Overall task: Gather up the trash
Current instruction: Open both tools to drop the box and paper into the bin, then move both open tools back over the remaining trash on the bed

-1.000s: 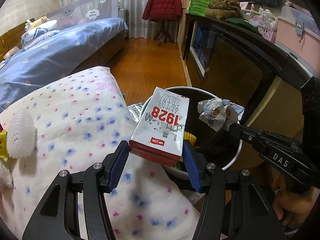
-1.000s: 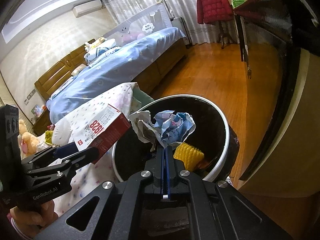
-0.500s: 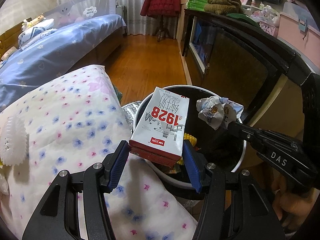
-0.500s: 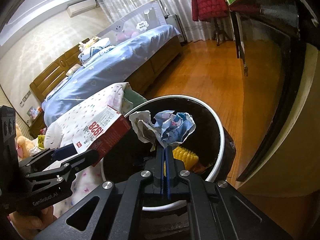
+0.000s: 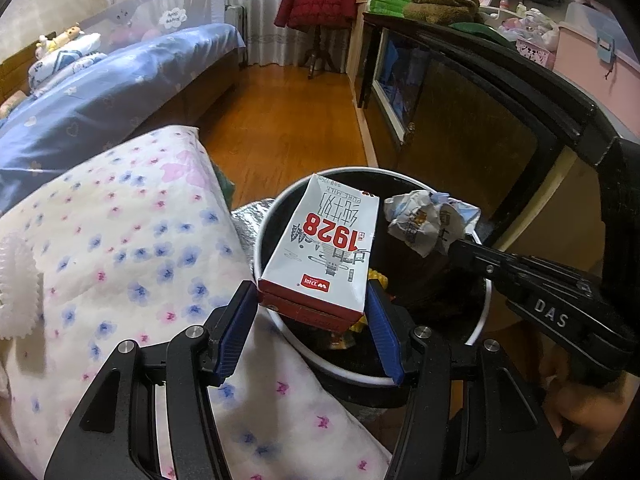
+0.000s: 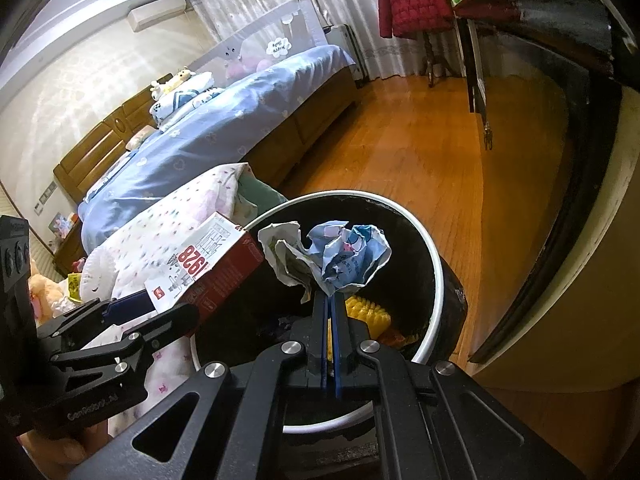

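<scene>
Over the trash bin [image 5: 482, 312], two pieces of rubbish are held, neither released yet. The milk carton [image 5: 324, 252] is clamped by its base between the blue fingers [image 5: 236, 328] of the left gripper [image 5: 310, 322], which stand about half open against the carton's sides; the carton is tilted out over the near rim, its far end above the bin mouth. The crumpled paper wrapper [image 6: 340, 256] is pinched at its lower edge by the right gripper [image 6: 329, 320]. Those fingers are nearly closed, and their jaws have just been opening by a sliver, with the wrapper between them and apparently not yet dropped. The wad hangs above the middle of the bin.

Inside the bin, a yellow ridged item [image 6: 366, 314] and some darker scraps are already seen at the bottom, so part of the collecting looks done. Left to do, by judgement: both items let go into the bin. On the floral quilt [image 5: 120, 240] beside the bin, a white frilled object [image 5: 16, 284] is lying; whether it counts as trash cannot be told. Other rubbish beyond that is not visible.
</scene>
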`<state>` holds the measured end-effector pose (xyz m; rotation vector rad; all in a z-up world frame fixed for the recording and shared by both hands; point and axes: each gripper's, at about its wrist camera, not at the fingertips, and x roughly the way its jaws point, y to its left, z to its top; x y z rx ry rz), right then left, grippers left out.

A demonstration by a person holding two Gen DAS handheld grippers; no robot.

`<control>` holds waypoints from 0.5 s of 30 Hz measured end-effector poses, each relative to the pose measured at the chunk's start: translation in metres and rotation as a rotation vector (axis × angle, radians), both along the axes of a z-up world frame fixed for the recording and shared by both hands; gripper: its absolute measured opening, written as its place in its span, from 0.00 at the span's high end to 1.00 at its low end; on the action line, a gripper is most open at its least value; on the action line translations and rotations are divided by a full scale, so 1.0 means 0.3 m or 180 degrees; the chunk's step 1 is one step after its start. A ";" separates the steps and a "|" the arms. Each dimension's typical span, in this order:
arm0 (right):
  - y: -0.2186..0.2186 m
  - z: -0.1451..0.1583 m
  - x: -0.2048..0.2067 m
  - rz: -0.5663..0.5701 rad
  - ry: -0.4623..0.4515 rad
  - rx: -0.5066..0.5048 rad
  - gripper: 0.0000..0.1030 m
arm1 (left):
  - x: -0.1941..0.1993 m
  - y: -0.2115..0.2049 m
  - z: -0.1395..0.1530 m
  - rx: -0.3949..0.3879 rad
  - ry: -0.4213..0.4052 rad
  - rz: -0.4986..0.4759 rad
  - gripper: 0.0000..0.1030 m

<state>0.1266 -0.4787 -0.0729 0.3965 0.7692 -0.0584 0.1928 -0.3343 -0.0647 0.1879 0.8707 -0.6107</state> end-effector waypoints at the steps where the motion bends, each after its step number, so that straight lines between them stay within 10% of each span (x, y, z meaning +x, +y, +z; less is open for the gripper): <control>1: -0.001 -0.002 0.002 -0.0021 0.0030 0.0000 0.93 | 0.000 0.002 0.000 -0.0008 0.0006 -0.0003 0.46; 15: 0.062 0.047 -0.053 0.0024 -0.0147 0.0069 0.39 | -0.114 0.263 0.051 -0.0313 -0.0062 0.0374 0.35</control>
